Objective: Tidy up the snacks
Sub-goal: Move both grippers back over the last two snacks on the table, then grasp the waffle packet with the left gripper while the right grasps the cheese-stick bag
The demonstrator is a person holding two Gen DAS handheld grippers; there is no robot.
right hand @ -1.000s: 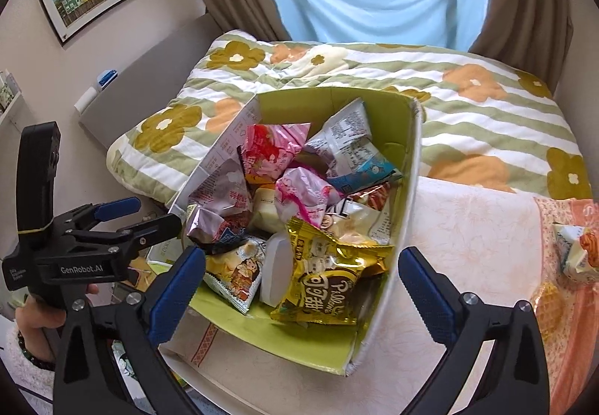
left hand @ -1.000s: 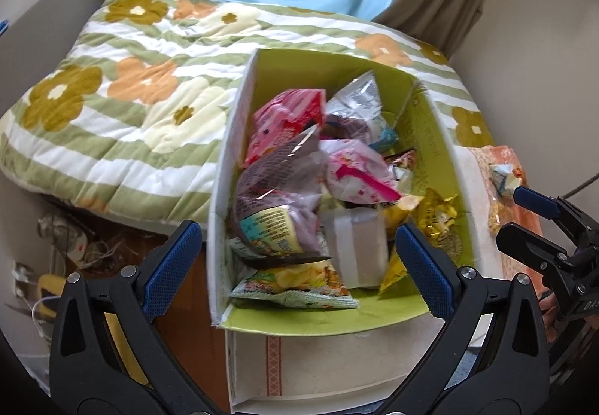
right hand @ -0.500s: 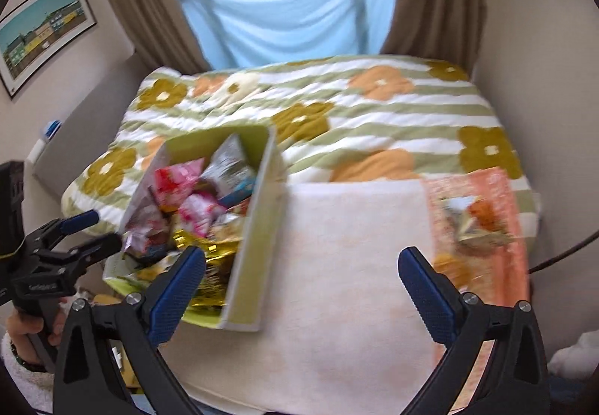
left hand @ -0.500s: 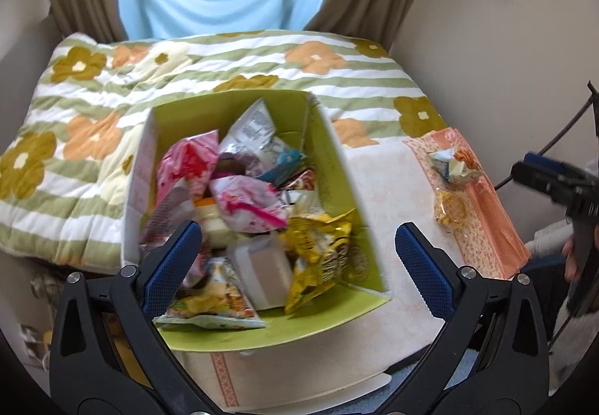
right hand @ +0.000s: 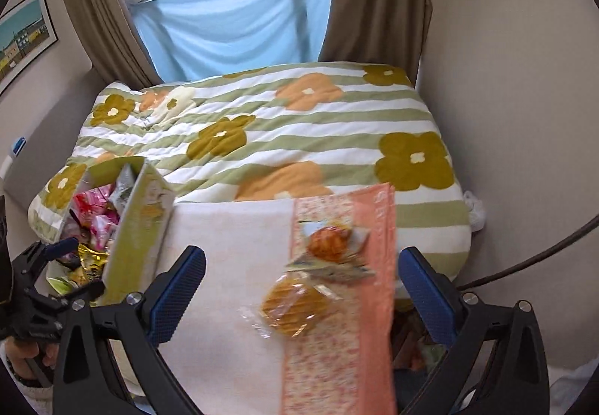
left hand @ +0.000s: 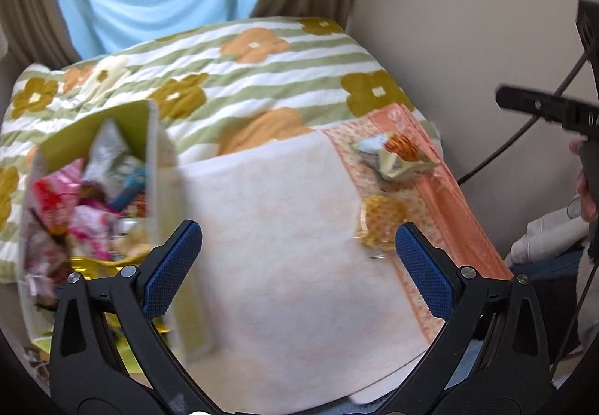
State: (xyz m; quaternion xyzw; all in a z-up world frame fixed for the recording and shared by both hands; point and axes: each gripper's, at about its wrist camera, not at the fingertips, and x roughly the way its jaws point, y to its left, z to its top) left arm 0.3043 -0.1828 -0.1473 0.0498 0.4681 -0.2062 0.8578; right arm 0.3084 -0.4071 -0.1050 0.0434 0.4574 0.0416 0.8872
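Observation:
A green cardboard box (left hand: 157, 168) full of snack packets (left hand: 90, 198) stands at the left on a white cloth (left hand: 277, 228); it also shows in the right wrist view (right hand: 138, 224). Two snack packets lie on an orange patterned cloth (right hand: 337, 359): a clear yellow one (right hand: 292, 304) and a pale one with an orange picture (right hand: 329, 246). They also show in the left wrist view: the yellow one (left hand: 383, 220) and the pale one (left hand: 397, 156). My left gripper (left hand: 297, 261) is open and empty over the white cloth. My right gripper (right hand: 299, 289) is open and empty above the yellow packet.
A bed with a green-striped flowered quilt (right hand: 280, 123) fills the back. A beige wall (right hand: 505, 115) runs along the right, with a black cable (right hand: 524, 261). Curtains and a blue sheet (right hand: 232, 22) hang at the window. Clothes (left hand: 550, 239) lie at the right.
Both grippers have swung right, away from the box. The two packets on the orange cloth now lie between the right gripper's fingers. Both stay open.

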